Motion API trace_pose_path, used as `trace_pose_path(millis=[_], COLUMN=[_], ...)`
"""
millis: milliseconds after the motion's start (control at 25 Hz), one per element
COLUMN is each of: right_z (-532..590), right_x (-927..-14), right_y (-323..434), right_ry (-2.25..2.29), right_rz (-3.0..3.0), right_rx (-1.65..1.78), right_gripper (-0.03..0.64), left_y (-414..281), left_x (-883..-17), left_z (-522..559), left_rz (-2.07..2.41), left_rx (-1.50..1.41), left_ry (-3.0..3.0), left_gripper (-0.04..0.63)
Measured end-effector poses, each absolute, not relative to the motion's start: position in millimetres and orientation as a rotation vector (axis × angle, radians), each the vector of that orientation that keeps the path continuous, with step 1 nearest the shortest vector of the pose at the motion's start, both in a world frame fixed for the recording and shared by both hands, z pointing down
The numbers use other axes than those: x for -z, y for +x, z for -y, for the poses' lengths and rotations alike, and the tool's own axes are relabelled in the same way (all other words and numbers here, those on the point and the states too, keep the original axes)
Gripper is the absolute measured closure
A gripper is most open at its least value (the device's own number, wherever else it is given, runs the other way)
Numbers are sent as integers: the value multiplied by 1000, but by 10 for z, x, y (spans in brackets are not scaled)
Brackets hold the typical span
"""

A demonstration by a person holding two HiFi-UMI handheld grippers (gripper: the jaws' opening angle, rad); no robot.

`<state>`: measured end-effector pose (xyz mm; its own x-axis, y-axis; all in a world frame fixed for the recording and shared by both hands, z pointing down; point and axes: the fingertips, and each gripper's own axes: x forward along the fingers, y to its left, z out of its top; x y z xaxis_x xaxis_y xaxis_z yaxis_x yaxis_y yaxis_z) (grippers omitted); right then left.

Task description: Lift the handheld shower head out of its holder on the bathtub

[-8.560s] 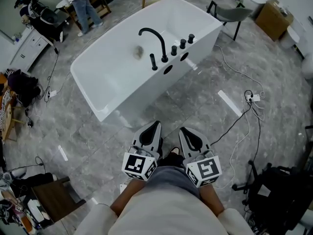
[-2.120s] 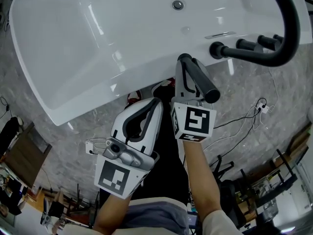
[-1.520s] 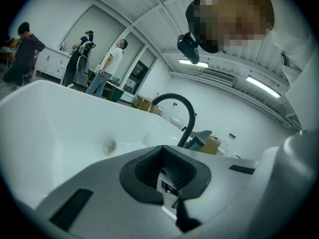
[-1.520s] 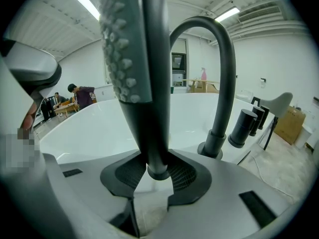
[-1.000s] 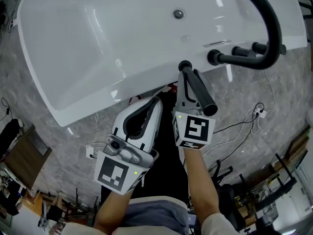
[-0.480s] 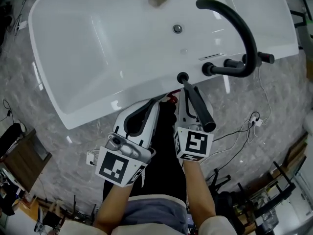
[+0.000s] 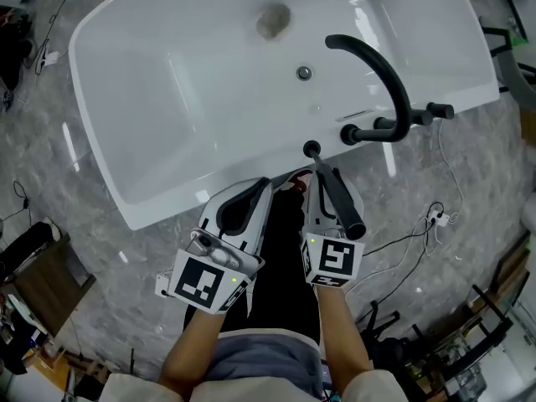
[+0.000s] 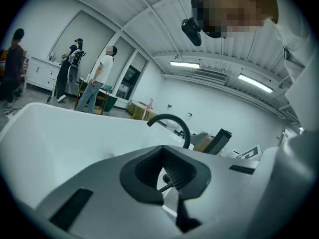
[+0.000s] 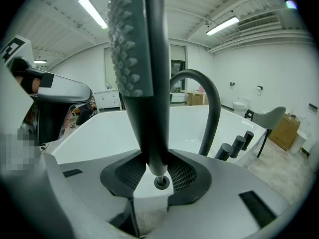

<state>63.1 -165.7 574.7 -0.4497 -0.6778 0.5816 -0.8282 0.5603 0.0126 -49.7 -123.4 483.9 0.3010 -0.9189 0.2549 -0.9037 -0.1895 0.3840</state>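
Observation:
My right gripper (image 7: 322,177) is shut on the black handheld shower head (image 7: 340,199). It holds the shower head upright above the white bathtub's near rim (image 7: 251,162). In the right gripper view the shower head (image 9: 143,78) stands between the jaws of my right gripper (image 9: 159,161), its nozzle bumps facing left. Its lower end hangs just above the round black holder (image 9: 160,182). In the head view that holder (image 7: 311,149) sits on the rim just beyond the fingertips. My left gripper (image 7: 261,184) hovers beside it on the left, shut, with nothing in it.
A black arched faucet (image 7: 381,65) and black knobs (image 7: 437,110) stand on the rim to the right. The tub drain (image 7: 274,19) is at the far side. Cables and a power strip (image 7: 434,217) lie on the grey floor at right. People stand far off in the left gripper view.
Both grippers have risen, the right one carrying the shower head up from the holder. The tub now looks smaller and farther below.

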Motion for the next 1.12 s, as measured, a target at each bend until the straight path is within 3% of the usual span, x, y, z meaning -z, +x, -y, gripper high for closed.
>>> trace_pose_path(millis=[1120], right_z=[1431], right_x=[-4549], right_y=[578], right_ry=[1233], right_rz=[2325], right_rx=[-284], right_gripper=[471], left_y=[-619], left_x=[-4032], left_z=[1218], left_rz=[1548], left_rx=[152], left_ry=[2141], left_gripper=[589])
